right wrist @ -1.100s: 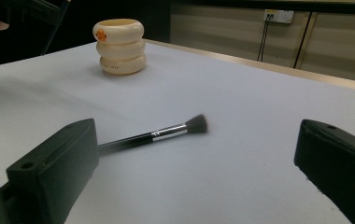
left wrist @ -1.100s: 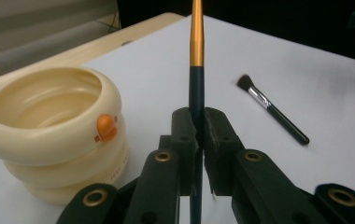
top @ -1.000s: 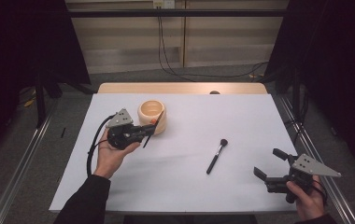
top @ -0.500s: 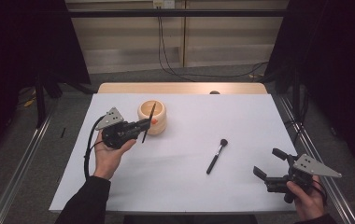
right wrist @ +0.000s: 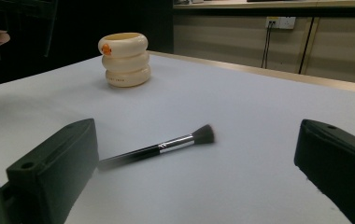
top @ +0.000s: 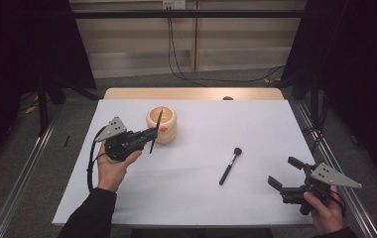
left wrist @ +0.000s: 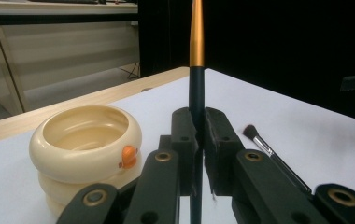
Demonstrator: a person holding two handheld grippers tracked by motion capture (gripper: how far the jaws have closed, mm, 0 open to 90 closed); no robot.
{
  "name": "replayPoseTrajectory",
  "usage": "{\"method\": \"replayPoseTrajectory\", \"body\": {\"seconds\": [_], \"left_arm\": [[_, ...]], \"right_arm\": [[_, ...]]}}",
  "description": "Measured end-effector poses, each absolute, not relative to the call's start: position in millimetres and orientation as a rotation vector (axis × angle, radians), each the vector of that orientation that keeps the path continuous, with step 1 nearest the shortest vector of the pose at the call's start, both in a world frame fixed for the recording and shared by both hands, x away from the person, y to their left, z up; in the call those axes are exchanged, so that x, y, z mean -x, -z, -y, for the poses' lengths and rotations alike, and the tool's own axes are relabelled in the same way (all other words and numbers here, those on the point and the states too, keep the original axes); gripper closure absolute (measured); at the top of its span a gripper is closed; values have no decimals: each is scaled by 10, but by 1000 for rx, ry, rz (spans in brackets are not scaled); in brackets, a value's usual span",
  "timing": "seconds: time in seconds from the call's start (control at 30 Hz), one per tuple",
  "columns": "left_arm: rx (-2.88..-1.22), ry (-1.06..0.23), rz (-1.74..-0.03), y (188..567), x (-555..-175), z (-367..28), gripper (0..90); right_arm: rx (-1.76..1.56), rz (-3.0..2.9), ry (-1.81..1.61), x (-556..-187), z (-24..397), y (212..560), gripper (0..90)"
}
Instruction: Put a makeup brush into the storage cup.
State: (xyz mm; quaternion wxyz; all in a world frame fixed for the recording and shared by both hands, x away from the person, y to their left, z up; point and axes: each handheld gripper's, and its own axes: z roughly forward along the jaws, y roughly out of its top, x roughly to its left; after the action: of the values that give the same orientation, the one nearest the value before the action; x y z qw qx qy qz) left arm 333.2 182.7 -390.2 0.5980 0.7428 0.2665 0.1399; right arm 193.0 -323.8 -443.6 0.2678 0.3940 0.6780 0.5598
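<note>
Beside cream holder [top: 162, 125] — left claw [top: 153, 137] clamped on slim brush [left wrist: 196, 70]; right claw [top: 284, 172] apart

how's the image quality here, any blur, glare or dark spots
High view: even light on the white table, surroundings nearly black, mild grain. Left gripper view: the left tool and its held brush are fairly sharp, the cream holder slightly soft. Right gripper view: the lying brush has smeared bristles, and the near jaws of the right tool are out of focus.
</note>
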Motion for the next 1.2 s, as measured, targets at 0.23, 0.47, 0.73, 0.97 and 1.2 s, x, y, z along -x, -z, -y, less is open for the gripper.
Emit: {"method": "replayPoseTrajectory", "body": {"seconds": [0.23,0.47,0.73,0.97,1.2], "left_arm": [[-1719,-335,-623,3882,-3255,-1779,837],[-1701,-322,-615,3871,-3239,-1747,837],[-1669,-349,-650,3869,-3342,-1732,837],[-1665,-362,-640,3829,-3438,-1718,837],[-1657,-371,-664,3768,-3584,-1716,837]], "right_arm": [[-1061,-1830,-1519,-1931,3218,4431,0],[-1053,-1836,-1501,-1941,3220,4440,0],[-1054,-1837,-1504,-1938,3215,4440,0],[-1054,-1835,-1512,-1935,3217,4439,0],[-1054,-1834,-1517,-1927,3216,4436,0]]}}
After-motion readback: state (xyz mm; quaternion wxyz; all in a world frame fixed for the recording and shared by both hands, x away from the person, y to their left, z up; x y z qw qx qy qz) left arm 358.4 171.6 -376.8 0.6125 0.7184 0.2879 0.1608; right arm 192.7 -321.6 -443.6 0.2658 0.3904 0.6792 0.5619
